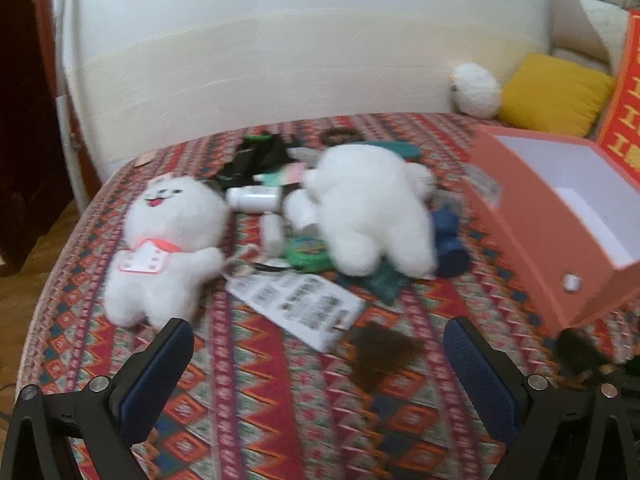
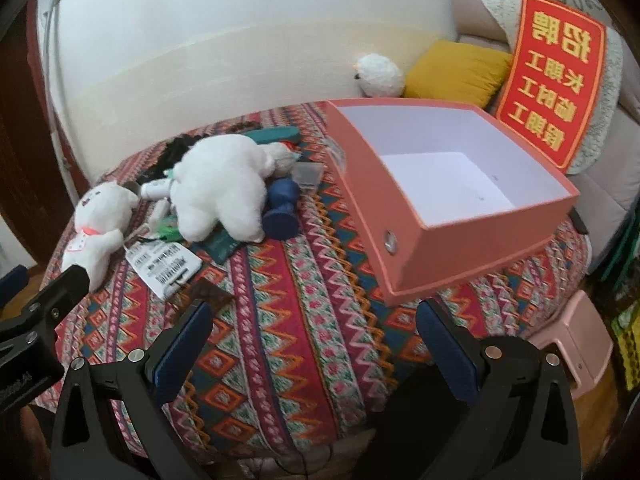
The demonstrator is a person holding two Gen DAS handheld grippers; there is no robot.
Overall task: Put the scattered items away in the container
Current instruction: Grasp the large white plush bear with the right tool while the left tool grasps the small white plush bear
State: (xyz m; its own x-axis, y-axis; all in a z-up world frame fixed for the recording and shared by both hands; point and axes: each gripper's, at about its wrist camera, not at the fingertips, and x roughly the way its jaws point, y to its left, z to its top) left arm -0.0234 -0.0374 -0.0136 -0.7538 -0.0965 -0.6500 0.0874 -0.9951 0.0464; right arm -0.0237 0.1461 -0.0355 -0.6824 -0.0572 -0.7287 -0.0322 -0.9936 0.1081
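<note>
An open pink box (image 2: 460,216) with a white inside stands on the patterned table, seen also at the right of the left wrist view as the box (image 1: 560,236). Scattered left of it lie a small white plush with a pink bib (image 1: 168,248) (image 2: 100,224), a large white plush (image 1: 368,208) (image 2: 220,188), a white bottle (image 1: 252,198), a green tin (image 1: 306,252), a blue dumbbell-shaped object (image 2: 282,208), a printed paper tag (image 1: 296,300) (image 2: 164,264) and a brown square (image 1: 380,354). My left gripper (image 1: 318,344) is open above the cloth. My right gripper (image 2: 314,328) is open near the box's front corner.
The table wears a red patterned cloth (image 2: 280,320). Behind it are a yellow cushion (image 2: 456,68), a white fluffy ball toy (image 2: 380,74) and a red sign (image 2: 548,84). A pink stool (image 2: 572,344) stands at lower right. The left gripper's body (image 2: 36,320) shows at the left edge.
</note>
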